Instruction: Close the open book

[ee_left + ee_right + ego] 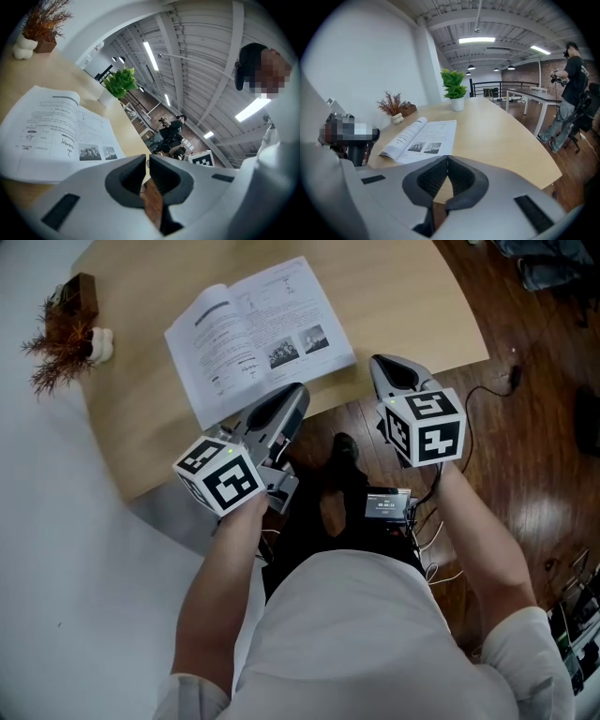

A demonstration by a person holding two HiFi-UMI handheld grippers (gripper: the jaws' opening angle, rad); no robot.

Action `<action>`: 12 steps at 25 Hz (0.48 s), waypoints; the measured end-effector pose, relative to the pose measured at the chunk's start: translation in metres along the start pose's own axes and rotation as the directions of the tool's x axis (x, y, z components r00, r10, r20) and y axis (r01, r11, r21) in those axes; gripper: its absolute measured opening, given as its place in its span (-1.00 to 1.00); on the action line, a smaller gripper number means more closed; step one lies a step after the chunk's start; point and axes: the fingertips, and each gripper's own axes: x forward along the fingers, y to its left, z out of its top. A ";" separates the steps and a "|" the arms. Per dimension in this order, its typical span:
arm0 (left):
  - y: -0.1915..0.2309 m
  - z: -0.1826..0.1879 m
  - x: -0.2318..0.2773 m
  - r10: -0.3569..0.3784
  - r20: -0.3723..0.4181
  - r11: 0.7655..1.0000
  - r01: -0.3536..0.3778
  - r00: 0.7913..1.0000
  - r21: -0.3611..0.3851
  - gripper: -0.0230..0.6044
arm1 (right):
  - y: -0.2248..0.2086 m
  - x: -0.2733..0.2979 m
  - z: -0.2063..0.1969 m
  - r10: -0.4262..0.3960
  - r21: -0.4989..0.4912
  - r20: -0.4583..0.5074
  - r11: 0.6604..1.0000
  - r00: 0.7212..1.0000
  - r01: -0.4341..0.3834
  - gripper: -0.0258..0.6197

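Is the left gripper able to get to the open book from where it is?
Probably yes: the left gripper is just by the near edge of the open book, and nothing stands between them on the table.

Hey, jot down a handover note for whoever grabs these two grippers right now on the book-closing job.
Left gripper: shut, empty, at the book's near edge.
Right gripper: shut, empty, by the table's near edge, to the right of the book.
Book: lies open, pages up, on the wooden table.
Done: nothing yet.
Left to do: fold one half over the other so the book is closed.
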 end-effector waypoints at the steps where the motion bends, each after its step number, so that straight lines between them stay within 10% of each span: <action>1: -0.001 0.002 -0.004 0.000 0.005 1.000 0.000 1.000 0.002 -0.93 | 0.003 -0.002 0.002 -0.001 -0.006 0.005 1.000 1.000 0.001 -0.91; 12: -0.017 0.022 -0.048 -0.004 0.055 0.999 0.002 0.998 0.035 -0.93 | 0.036 -0.021 0.023 0.003 -0.072 0.035 0.997 0.999 -0.001 -0.91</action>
